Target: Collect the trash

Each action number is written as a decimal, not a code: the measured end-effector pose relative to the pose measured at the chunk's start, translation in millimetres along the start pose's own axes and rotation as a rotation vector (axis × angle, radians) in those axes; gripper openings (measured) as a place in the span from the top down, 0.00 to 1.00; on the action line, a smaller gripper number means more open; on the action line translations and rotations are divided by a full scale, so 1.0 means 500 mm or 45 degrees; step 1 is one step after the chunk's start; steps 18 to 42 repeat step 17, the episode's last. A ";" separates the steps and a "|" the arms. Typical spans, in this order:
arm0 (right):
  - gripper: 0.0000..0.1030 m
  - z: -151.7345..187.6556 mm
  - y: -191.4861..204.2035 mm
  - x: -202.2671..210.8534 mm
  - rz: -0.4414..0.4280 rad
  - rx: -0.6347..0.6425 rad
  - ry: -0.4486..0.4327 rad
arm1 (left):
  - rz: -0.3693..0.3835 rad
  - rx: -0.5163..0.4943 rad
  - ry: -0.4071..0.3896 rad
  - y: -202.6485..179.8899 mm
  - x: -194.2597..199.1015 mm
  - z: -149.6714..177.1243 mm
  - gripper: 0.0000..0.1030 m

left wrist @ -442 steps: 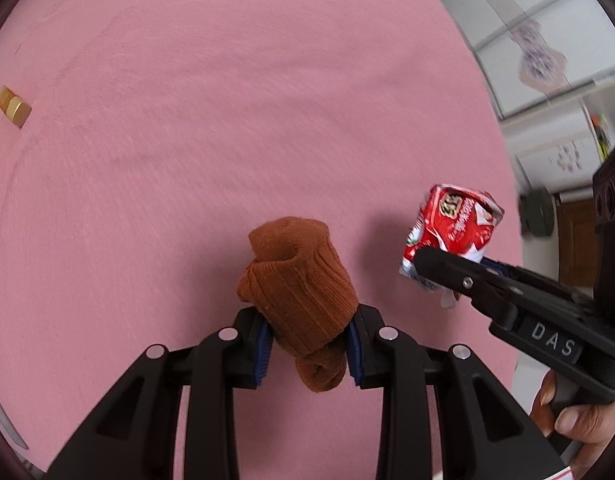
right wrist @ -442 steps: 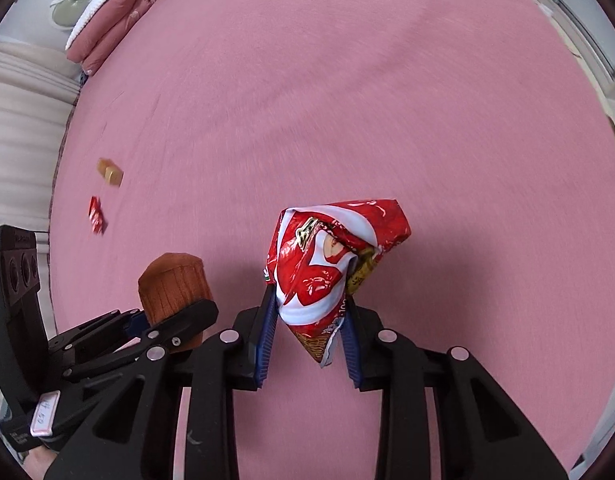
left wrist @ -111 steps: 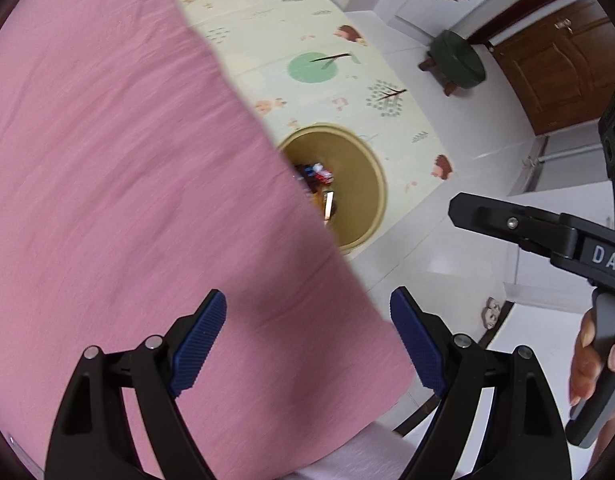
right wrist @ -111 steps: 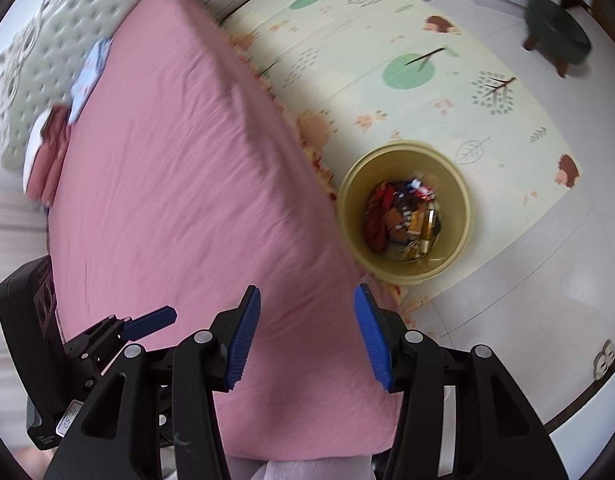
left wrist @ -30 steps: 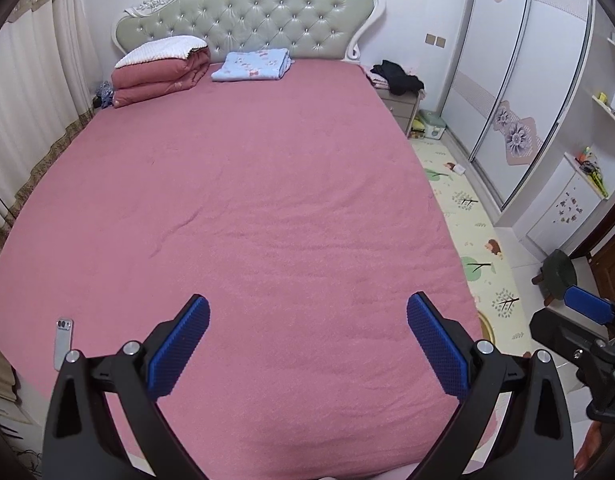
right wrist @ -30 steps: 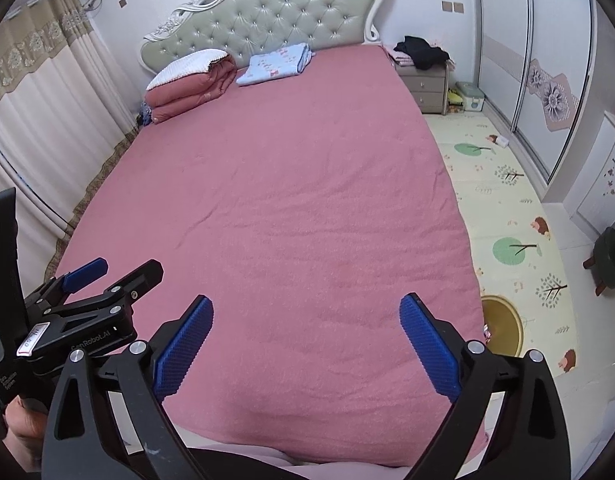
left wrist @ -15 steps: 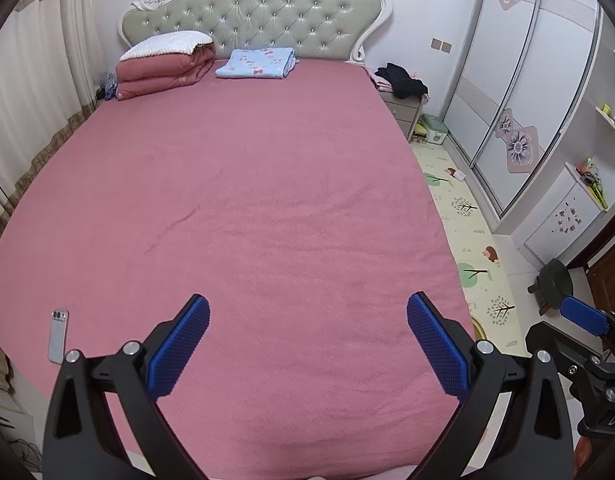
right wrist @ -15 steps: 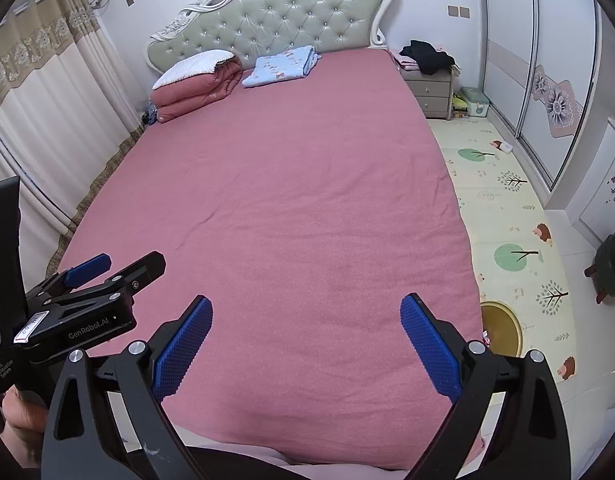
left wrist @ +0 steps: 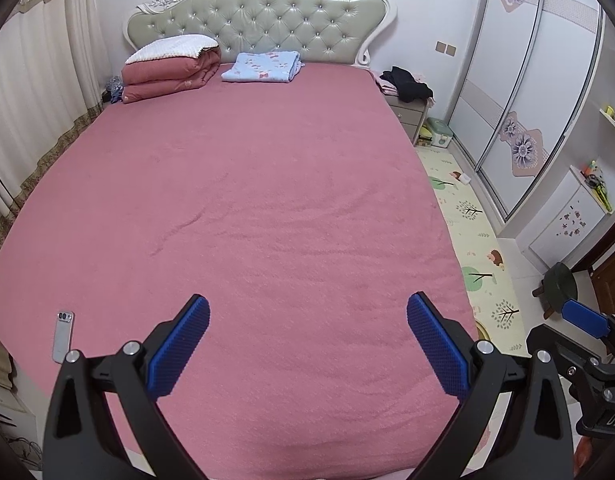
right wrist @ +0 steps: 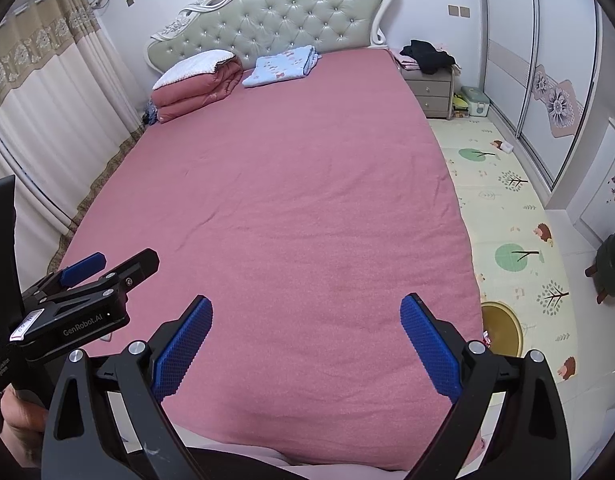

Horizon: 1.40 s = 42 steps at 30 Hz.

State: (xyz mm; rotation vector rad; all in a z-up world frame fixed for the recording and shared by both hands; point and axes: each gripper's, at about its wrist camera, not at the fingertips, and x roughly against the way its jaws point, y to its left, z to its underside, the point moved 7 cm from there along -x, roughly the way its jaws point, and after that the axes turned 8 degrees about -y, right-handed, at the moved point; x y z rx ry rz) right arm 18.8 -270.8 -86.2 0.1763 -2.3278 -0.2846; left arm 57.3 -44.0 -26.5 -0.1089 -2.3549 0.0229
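Observation:
The yellow trash bin (right wrist: 501, 330) stands on the floor mat at the bed's right foot corner, with a small red scrap (right wrist: 487, 336) at its left rim; in the left wrist view only a sliver of the bin (left wrist: 483, 332) shows. My right gripper (right wrist: 306, 301) is open over the foot of the pink bed (right wrist: 307, 180), nothing between its blue pads. My left gripper (left wrist: 307, 300) is open too and holds nothing. Each gripper shows in the other's view: the left gripper (right wrist: 123, 260) at left, the right gripper (left wrist: 563, 328) at right.
A phone (left wrist: 63, 336) lies at the bed's front left corner. A folded quilt (left wrist: 171, 68) and blue cloth (left wrist: 263, 66) sit by the headboard. A nightstand (right wrist: 431, 84), a dark stool (right wrist: 611, 264) and wardrobe doors (left wrist: 527, 80) line the right side.
The brown sock and red wrapper held 14.7 s ago are gone from both grippers. Both grippers, open over the bin 3.7 s ago, now face along the bed. Little shift in the last second.

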 end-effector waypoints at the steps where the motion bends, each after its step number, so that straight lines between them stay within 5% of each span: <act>1: 0.11 0.001 -0.001 -0.001 0.001 -0.001 0.001 | 0.003 0.002 -0.001 0.000 0.000 0.000 0.04; 42: 0.11 0.002 0.001 0.004 -0.007 0.002 -0.006 | -0.017 0.007 -0.014 -0.003 0.004 -0.009 0.04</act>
